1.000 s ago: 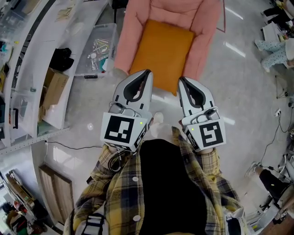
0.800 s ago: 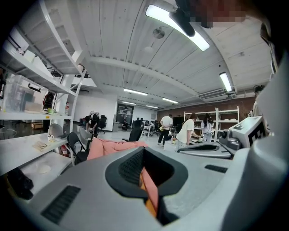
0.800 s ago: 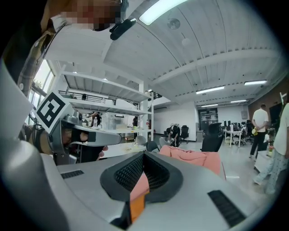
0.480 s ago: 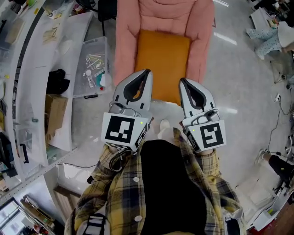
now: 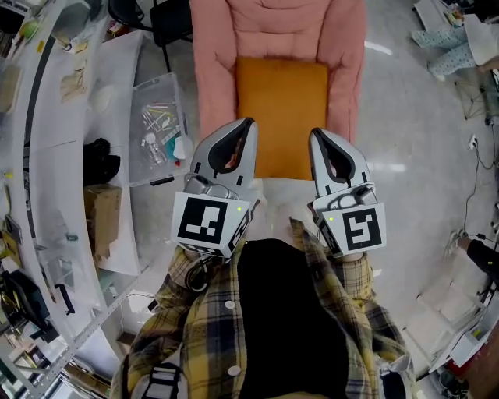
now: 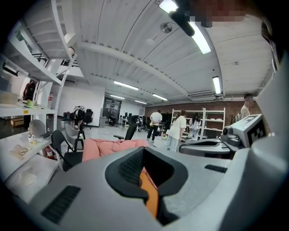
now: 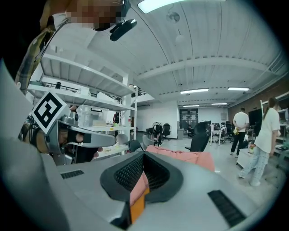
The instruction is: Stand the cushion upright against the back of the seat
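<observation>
An orange cushion (image 5: 281,109) lies flat on the seat of a pink padded armchair (image 5: 212,70). In the head view both grippers are held side by side in front of the chair, above the floor. The left gripper (image 5: 248,123) and the right gripper (image 5: 316,132) are shut and hold nothing, their tips over the cushion's near corners. In the left gripper view a strip of the cushion (image 6: 151,198) and the chair (image 6: 113,146) show past the shut left gripper (image 6: 143,151). The right gripper view shows the cushion (image 7: 137,205) and chair (image 7: 189,157) past the shut right gripper (image 7: 143,155).
A clear plastic bin (image 5: 160,125) with small items stands on the floor left of the chair, beside white shelving (image 5: 70,156). A black office chair (image 5: 168,23) stands at the back left. Several people (image 6: 180,131) and racks are far off in the hall.
The chair and cushion have swung from a slant to square ahead of me and drawn nearer. Both grippers stayed shut and side by side.
</observation>
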{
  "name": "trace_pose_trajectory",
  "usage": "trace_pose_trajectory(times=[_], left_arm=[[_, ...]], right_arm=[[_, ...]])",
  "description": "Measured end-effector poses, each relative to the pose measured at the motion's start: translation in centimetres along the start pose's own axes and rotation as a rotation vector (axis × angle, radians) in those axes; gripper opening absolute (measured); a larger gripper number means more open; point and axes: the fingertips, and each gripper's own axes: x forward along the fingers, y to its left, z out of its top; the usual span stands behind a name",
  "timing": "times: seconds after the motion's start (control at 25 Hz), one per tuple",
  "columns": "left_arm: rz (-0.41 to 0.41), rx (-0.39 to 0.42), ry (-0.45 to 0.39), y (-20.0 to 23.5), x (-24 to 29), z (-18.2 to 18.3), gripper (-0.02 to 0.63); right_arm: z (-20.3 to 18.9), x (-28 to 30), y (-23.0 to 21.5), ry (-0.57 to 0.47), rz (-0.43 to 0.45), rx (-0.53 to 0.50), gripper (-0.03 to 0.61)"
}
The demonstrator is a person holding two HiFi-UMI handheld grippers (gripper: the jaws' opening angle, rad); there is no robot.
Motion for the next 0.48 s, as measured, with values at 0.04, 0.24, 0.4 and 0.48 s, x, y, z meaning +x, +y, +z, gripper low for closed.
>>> trace_pose_trajectory(times=[0.04, 0.24, 0.4, 0.48], left_arm=[[-0.014, -0.003, 0.010, 0.3, 0.2, -0.2, 0.003], [-0.052, -0.014, 0.038, 0.9, 1.5, -0.9, 0.003], [-0.075, -0.028, 0.048, 0.6, 2.7, -1.3, 0.003], [-0.080, -0.037, 0.050, 0.4, 3.2, -1.5, 0.003]], right_arm=[[-0.2, 0.2, 0.1, 0.008, -0.013, 0.004, 0.015], [-0.9, 1.4, -0.4, 0.039, -0.042, 0.019, 0.015], [-1.4, 1.4, -1.7, 0.059, -0.069, 0.032, 0.015], [-1.5, 1.4, -2.4, 0.066, -0.081, 0.030, 0.017]])
